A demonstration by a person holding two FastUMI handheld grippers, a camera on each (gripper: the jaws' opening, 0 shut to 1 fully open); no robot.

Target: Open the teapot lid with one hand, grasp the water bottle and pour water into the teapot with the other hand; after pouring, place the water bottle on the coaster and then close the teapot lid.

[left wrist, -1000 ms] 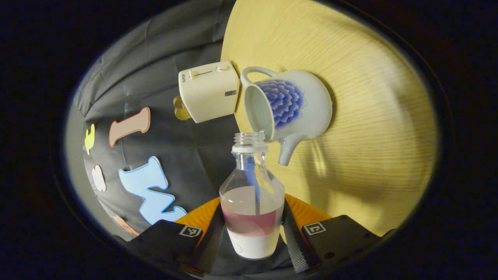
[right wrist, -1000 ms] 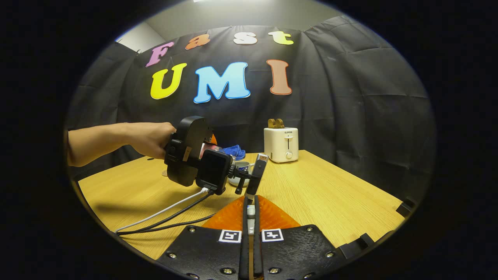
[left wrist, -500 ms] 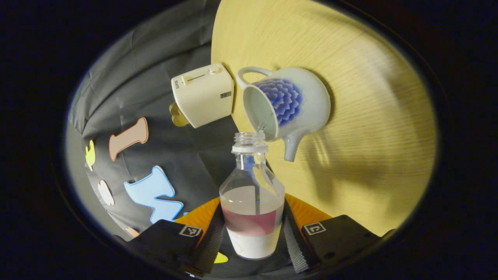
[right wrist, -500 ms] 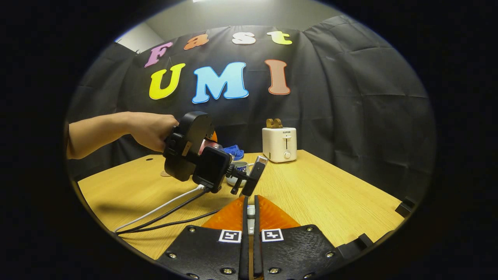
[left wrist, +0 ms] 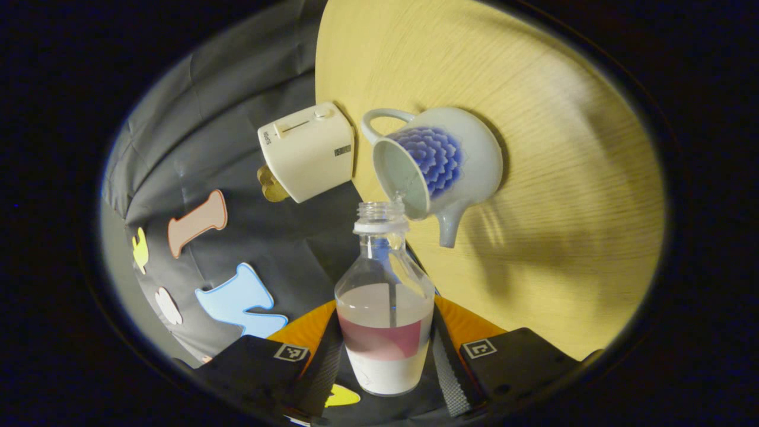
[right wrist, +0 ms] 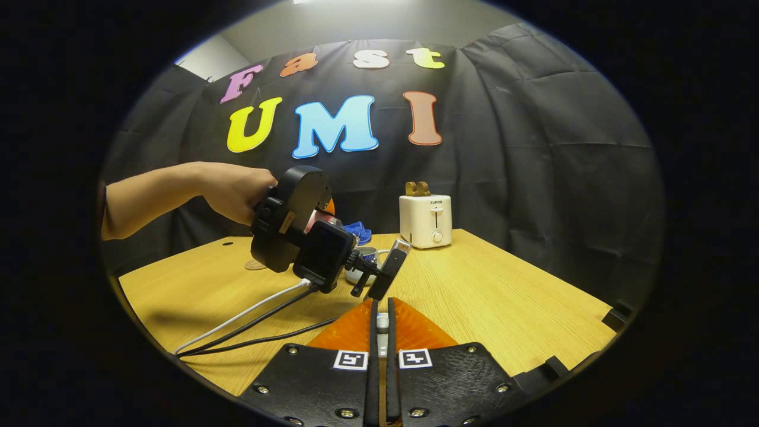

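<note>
While water is poured, the water bottle [left wrist: 384, 320] is clamped in the left hand-held gripper [left wrist: 385, 362], its neck tipped toward the open teapot [left wrist: 442, 163] at 1 o'clock on the bench [left wrist: 563, 178]. The right hand-held gripper [right wrist: 379, 356] is pinched on a small white part, judged the lid, kept clear.

a recording booth: black cloth wall [right wrist: 533, 148] behind a wooden table [right wrist: 504, 296].

left tool [right wrist: 341, 228] raised and tipped further, water bottle [left wrist: 384, 308] more steeply tilted
</note>
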